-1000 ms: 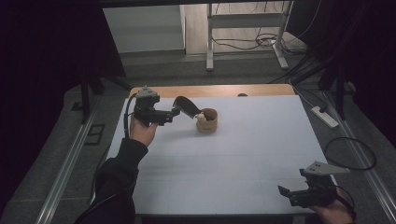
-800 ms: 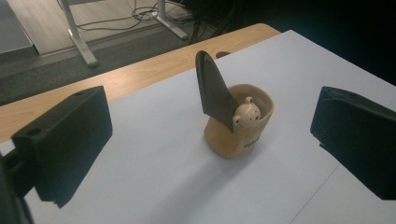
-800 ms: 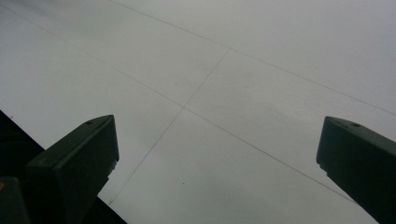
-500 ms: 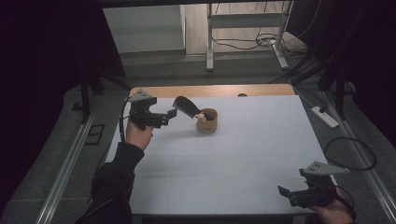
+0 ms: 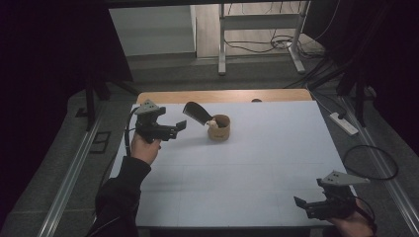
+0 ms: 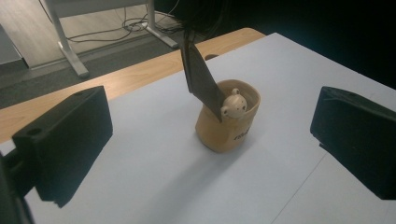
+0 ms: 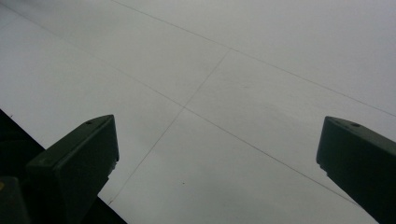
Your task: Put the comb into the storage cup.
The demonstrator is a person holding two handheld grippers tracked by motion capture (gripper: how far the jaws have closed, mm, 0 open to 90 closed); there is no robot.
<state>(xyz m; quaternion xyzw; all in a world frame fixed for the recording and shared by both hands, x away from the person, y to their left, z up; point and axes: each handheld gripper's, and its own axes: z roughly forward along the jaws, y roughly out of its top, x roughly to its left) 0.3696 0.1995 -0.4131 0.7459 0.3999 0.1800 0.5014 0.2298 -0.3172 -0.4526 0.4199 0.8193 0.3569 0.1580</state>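
Observation:
A tan cup [image 5: 220, 129] [image 6: 229, 125] with a small bear figure [image 6: 233, 104] on its rim stands on the white table [image 5: 257, 163], toward the back left. A dark flat tool [image 5: 196, 113] [image 6: 201, 79] leans out of the cup, up and to the left. My left gripper [image 5: 179, 127] [image 6: 210, 154] is held above the table just left of the cup, open, its jaws wide apart and nothing between them. At the table's front right corner my right gripper [image 5: 301, 205] [image 7: 219, 163] is open over bare table.
A wooden strip [image 5: 222, 95] runs along the table's far edge. Behind it are a metal frame's legs [image 5: 222, 47] and cables on the floor. A white power strip [image 5: 345, 123] lies off the right side. A black cable [image 5: 370, 160] loops near the right edge.
My left gripper has drawn back slightly to the left, away from the cup. The dark tool stays leaning in the cup. The right gripper has not moved.

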